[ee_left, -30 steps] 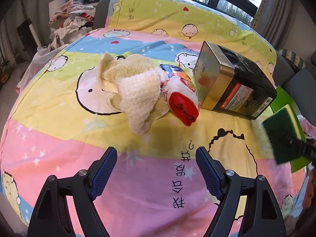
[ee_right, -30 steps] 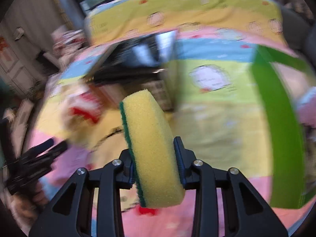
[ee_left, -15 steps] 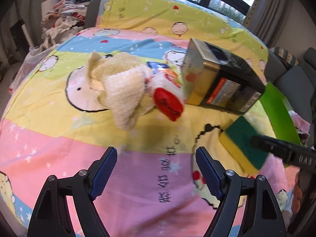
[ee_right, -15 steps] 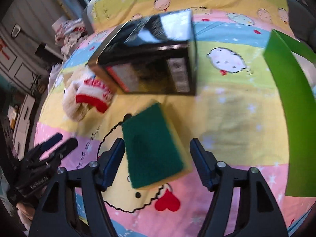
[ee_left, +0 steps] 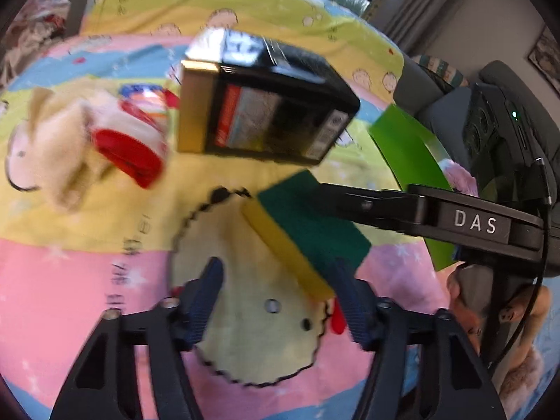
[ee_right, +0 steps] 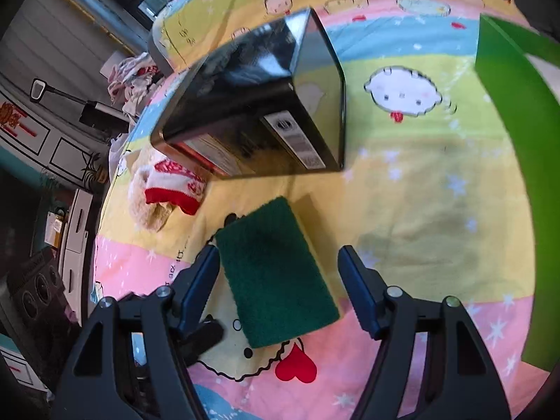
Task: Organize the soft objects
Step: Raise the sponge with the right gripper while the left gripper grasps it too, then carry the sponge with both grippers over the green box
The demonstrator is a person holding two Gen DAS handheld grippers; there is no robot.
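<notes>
A green-topped yellow sponge (ee_left: 308, 231) (ee_right: 276, 273) lies flat on the cartoon bedsheet (ee_right: 420, 192). My right gripper (ee_right: 280, 269) straddles it with its jaws open, and a gap shows at each pad. One right finger (ee_left: 350, 197) reaches over the sponge from the right. My left gripper (ee_left: 278, 280) hovers just in front with its jaws closing. The sponge's near corner lies beside its right pad, and nothing is pressed. A cream plush toy in red and white (ee_left: 70, 147) (ee_right: 168, 189) lies to the left.
A black and gold tin box (ee_left: 273, 105) (ee_right: 252, 105) lies on its side behind the sponge. A green tray (ee_left: 409, 150) (ee_right: 507, 105) stands at the right. Clothes (ee_right: 133, 73) are heaped at the far left. A person's hand (ee_left: 521, 315) holds the right gripper.
The right gripper opened and let the sponge down flat, green side up, on the sheet. The left gripper swung right toward the sponge and its jaws narrowed.
</notes>
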